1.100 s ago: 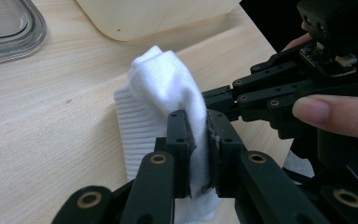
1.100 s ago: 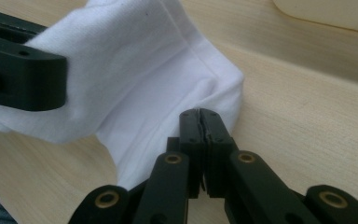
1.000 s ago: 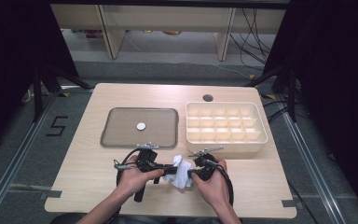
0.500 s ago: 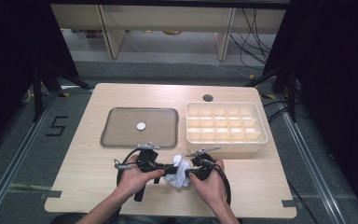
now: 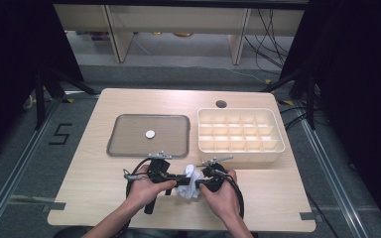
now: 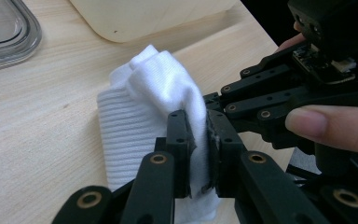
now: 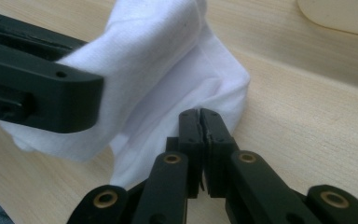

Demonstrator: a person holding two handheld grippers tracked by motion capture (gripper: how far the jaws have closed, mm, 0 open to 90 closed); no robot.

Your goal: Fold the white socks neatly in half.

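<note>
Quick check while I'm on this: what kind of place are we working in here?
Likely a lab recording station, not a home: a bare wooden table ringed by dark curtains, loose cables by the shelving behind, and tape marks on the grey floor.

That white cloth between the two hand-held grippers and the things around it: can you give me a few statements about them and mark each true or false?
1. The left gripper is clamped on the white cloth. True.
2. The compartment box is full of small parts. False: its cells look empty.
3. A small white round piece lies in the clear tray. True.
4. The right gripper has its jaws wide open. False: they are closed, pinching a fold of the cloth.
5. The cloth lies inside the tray. False: it is at the near edge of the wooden table, between the two grippers.
</note>
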